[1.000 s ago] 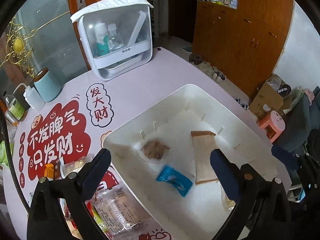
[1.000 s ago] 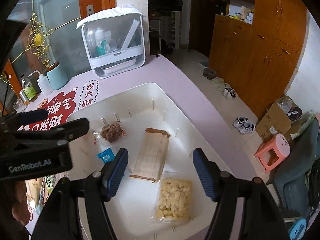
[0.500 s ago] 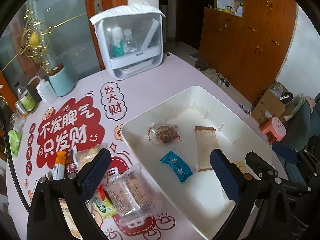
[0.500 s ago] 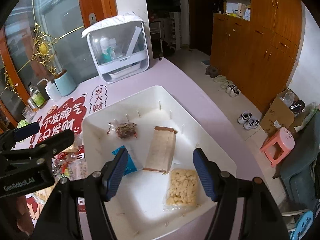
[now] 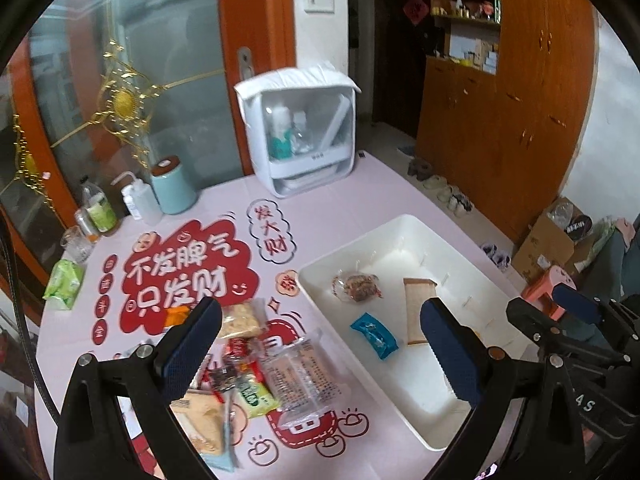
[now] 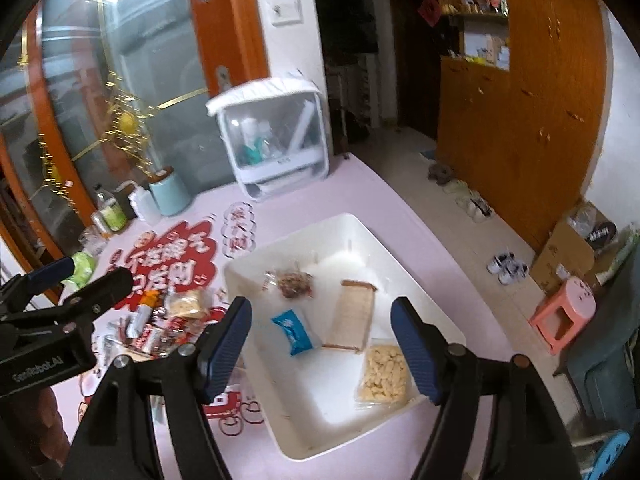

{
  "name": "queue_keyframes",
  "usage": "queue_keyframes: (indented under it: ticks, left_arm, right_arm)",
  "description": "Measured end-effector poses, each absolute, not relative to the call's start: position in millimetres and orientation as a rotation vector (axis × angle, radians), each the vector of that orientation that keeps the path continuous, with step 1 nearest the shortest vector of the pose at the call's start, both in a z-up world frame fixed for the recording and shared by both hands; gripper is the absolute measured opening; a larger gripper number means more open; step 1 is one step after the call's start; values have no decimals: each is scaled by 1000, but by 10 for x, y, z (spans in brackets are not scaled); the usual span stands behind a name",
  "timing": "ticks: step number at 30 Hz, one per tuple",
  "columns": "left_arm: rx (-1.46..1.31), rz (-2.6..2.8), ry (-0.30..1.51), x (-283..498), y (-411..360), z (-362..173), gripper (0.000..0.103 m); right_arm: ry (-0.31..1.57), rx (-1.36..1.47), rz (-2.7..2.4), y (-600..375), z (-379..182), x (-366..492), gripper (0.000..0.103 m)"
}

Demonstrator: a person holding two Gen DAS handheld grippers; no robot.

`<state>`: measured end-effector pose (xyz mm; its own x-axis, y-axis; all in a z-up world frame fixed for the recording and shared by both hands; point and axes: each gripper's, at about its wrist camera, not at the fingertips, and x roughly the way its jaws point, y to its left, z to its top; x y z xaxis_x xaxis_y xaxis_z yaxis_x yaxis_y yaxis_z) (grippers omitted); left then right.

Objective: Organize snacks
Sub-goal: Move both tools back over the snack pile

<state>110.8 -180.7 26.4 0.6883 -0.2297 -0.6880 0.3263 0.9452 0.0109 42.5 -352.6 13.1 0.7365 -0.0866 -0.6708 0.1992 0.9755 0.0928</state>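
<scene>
- Pink surface (image 5: pixel 344 208) with red printed lettering carries a white bin (image 5: pixel 400 224) on one side and a loose pile of snacks (image 5: pixel 256 364) beside it; a clear storage box and a few bottles stand at the far edge.
- Inside the bin lie a brown snack pack (image 6: pixel 292 282), a blue packet (image 6: pixel 294 330), a long wafer pack (image 6: pixel 352 314) and a bag of puffs (image 6: pixel 384 372), spread apart on the bin floor.
- Left tongs (image 5: pixel 320 354) hang above the surface with jaws wide apart and nothing between them, over the edge of the pile and the bin's near wall.
- Right tongs (image 6: pixel 320 346) hover over the bin, jaws opening, empty; the blue packet and wafer pack show between them but well below.
- Judged step: between placements, with four snacks binned and the pile yet to go.
- Next move likely calls for lowering the left tongs onto one pack at the pile's top, such as the clear cracker pack (image 5: pixel 304 380), and closing on a single wrapper, not several overlapping ones.
</scene>
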Motion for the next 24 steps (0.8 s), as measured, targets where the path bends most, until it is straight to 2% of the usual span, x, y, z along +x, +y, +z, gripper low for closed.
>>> queue_keyframes:
  ticks: [12, 24]
  left_arm:
    - [119, -173, 691, 640, -967, 528, 99]
    - [131, 64, 655, 355, 485, 485, 99]
  right_arm:
    - [538, -29, -88, -2843, 488, 184, 73]
    - [652, -31, 131, -1855, 296, 369, 73]
